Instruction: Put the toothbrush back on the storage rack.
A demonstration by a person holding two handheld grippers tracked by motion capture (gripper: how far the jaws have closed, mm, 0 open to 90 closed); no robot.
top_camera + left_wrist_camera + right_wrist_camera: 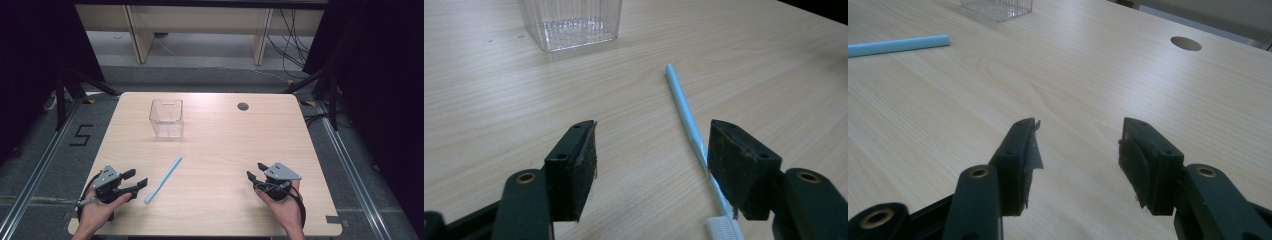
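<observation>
A light blue toothbrush [164, 179] lies flat on the wooden table, its white bristle head [723, 228] toward the near edge and its handle [682, 105] pointing toward a clear plastic cup [166, 118] that stands upright farther back. My left gripper [136, 179] rests low on the table just left of the brush head, open, with nothing between its jaws; the brush passes under its right jaw in the left gripper view. My right gripper [255, 170] sits open and empty at the near right. The handle's tip [898, 45] and the cup's base [997, 7] show far left.
The table [220, 145] has a round cable hole [243, 106] at the back right. Black curtains flank both sides, and tripod legs and cables stand on the floor behind the table.
</observation>
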